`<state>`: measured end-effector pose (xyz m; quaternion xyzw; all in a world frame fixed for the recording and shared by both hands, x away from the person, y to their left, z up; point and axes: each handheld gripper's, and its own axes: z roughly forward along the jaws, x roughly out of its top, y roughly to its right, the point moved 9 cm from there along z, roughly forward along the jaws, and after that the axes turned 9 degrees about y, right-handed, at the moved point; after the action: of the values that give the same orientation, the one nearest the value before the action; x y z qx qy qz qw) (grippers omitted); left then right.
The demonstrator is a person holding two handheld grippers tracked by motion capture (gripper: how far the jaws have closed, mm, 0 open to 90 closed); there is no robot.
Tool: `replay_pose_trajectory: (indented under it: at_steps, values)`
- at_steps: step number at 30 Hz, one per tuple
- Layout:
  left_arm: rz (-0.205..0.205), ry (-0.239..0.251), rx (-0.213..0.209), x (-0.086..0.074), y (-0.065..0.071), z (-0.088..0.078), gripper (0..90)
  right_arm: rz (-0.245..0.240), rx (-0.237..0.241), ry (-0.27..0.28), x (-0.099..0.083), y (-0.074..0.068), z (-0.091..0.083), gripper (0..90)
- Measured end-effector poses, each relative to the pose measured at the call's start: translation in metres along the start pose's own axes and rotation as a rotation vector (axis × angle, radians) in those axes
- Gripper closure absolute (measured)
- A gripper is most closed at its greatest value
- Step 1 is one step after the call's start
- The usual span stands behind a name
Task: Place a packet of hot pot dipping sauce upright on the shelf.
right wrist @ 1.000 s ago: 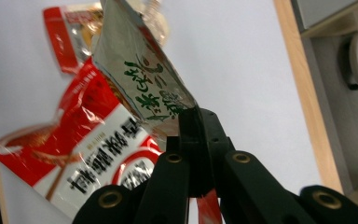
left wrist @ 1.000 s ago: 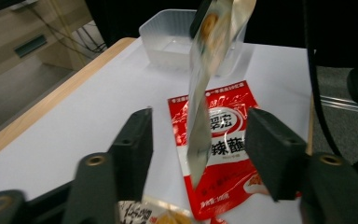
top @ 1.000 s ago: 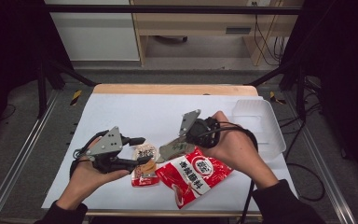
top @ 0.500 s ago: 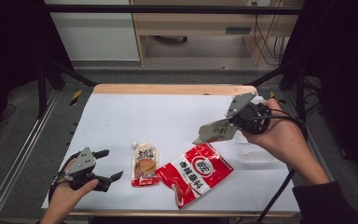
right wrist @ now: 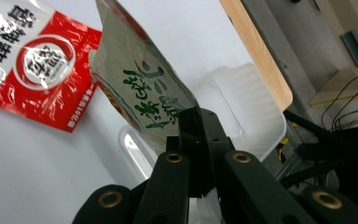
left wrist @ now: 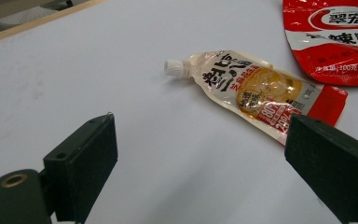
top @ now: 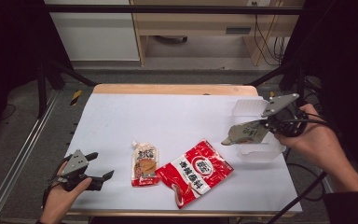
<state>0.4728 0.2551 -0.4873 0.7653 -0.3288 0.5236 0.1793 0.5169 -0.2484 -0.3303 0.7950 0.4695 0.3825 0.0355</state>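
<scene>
Left gripper [top: 100, 170]: near left corner of the table [top: 177, 116], jaws just spread wide, nothing between them.
Spouted pouch [top: 144, 164]: flat, right of that gripper and apart from it; long axis near-to-far, cap at the far end.
Red packet [top: 196, 172]: flat, just right of the spouted pouch.
Right gripper [top: 261, 125]: far right, jaws pinching the pale sachet [top: 244, 134].
Pale sachet: aloft over the clear tray [top: 249, 109], long axis level, free end pointing left.

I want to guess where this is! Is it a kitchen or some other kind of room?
Probably a lab or workshop for recording, not a kitchen. A white-topped table sits inside a dark metal frame, cables trail near a desk behind, and a person works with handheld grippers.
</scene>
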Motion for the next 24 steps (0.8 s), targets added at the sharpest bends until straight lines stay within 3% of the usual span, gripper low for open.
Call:
replay_pose_trajectory:
  at_steps: [10, 24]
  values:
    - [0.007, -0.022, 0.002, -0.004, -0.001, 0.002, 9.1, 0.043, -0.001, -0.035, -0.031, 0.013, -0.005, 90.0]
    - [0.016, -0.036, 0.003, -0.005, 0.000, 0.003, 9.1, 0.035, 0.050, -0.069, -0.047, 0.014, 0.003, 90.0]
